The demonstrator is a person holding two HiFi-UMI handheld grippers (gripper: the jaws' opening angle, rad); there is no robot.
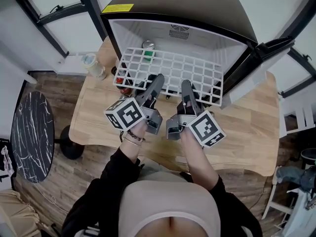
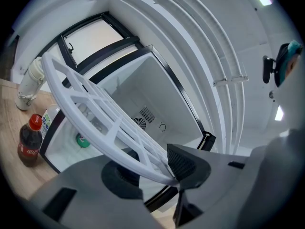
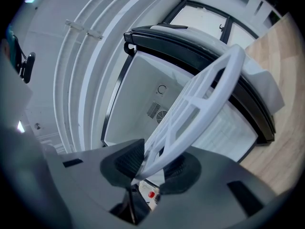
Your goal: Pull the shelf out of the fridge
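The left gripper [image 1: 157,79] and right gripper [image 1: 187,84] each pinched the near edge of the white shelf [image 1: 173,69], jaws partly closed on it. The shelf hung mostly out over the table [image 1: 247,127], its far edge apparently at the open fridge's [image 1: 197,14] mouth. Only the last stretch seemed left.

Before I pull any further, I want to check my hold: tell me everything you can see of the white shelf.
The shelf is a white rectangular grid of open squares with a thicker rim, plastic-looking and intact. It sticks out of the open fridge, roughly level above the wooden table. The left gripper and right gripper each clamp its front rim, side by side; whether its back edge rests inside cannot be told.
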